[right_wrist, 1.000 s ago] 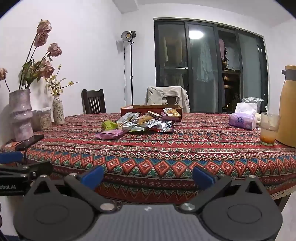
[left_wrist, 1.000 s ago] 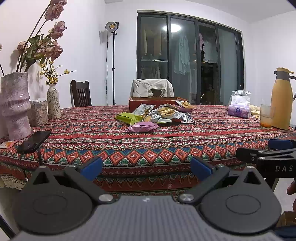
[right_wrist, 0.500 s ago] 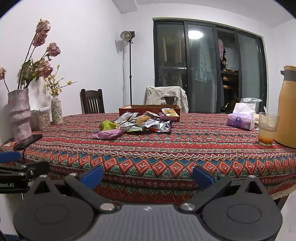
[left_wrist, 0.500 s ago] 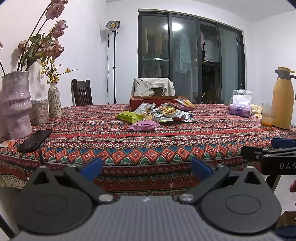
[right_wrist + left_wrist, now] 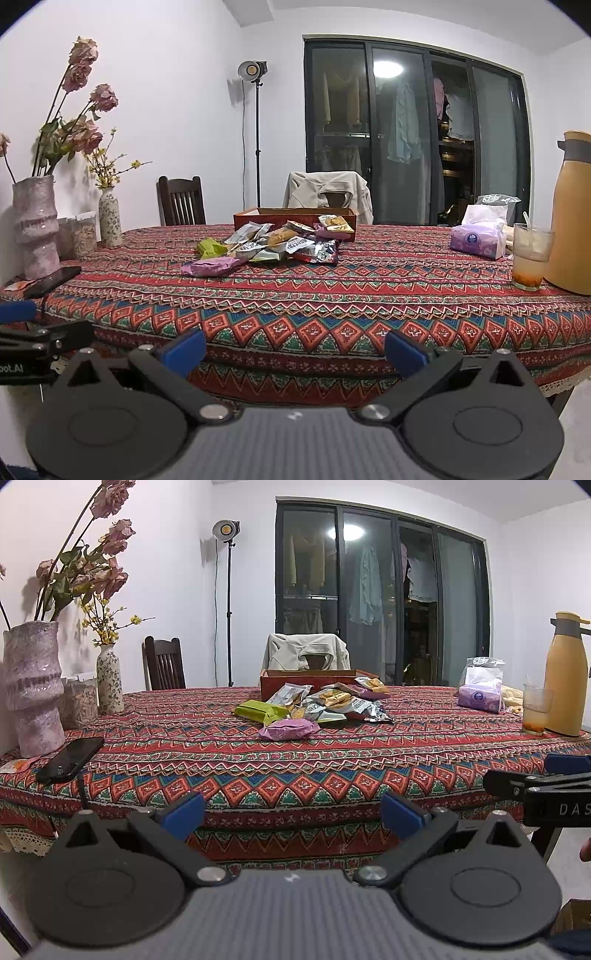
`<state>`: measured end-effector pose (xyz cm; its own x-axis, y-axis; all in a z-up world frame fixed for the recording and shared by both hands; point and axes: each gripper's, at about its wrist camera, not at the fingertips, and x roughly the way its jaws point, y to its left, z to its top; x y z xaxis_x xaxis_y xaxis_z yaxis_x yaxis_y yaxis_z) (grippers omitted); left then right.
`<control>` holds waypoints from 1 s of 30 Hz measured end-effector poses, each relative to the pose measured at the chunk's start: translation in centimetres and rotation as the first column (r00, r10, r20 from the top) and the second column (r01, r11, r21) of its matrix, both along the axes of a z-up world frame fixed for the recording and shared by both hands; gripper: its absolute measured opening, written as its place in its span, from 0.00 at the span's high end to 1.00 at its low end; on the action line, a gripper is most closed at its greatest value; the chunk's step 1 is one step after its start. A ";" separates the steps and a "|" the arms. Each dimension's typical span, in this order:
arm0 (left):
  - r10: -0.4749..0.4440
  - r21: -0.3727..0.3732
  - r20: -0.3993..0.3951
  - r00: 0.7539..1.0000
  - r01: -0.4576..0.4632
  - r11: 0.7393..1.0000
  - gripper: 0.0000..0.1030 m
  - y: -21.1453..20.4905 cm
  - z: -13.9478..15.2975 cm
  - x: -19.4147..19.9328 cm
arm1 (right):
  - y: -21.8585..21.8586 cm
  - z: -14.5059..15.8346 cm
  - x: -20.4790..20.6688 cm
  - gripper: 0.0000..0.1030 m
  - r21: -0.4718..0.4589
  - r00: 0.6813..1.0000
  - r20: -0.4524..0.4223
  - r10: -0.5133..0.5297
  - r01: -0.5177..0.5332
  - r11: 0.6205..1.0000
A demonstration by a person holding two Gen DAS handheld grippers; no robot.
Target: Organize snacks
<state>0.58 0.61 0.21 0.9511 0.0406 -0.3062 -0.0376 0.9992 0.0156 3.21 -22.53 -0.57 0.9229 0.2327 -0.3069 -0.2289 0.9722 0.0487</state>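
Note:
A pile of snack packets (image 5: 325, 705) lies in the middle of the patterned table, in front of a low red-brown box (image 5: 317, 679). A purple packet (image 5: 290, 729) and a green packet (image 5: 258, 710) lie nearest me. The pile (image 5: 280, 245) and box (image 5: 295, 218) also show in the right wrist view. My left gripper (image 5: 291, 814) is open and empty, just off the table's front edge. My right gripper (image 5: 293, 350) is open and empty, also short of the table. Each gripper's side shows in the other's view.
A large vase (image 5: 33, 686), a small vase (image 5: 109, 683), a jar (image 5: 79, 701) and a black phone (image 5: 70, 757) stand at the left. A tissue pack (image 5: 480, 698), a glass (image 5: 535, 709) and a yellow jug (image 5: 565, 675) stand at the right. Chairs stand behind the table.
Both grippers have shifted slightly; the view has risen a little and eased toward the table. Nothing on the table has moved.

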 end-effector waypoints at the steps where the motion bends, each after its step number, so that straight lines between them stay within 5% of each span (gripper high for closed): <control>1: 0.000 0.000 0.000 1.000 0.000 1.000 0.00 0.0 0.0 0.0 | 0.0 0.0 0.0 0.00 0.000 1.000 -0.001 0.000 0.000 1.000; 30: 0.001 -0.001 -0.005 1.000 -0.001 1.000 0.00 0.3 -0.1 0.0 | 0.0 -0.1 0.2 0.00 -0.005 1.000 -0.006 -0.002 0.002 1.000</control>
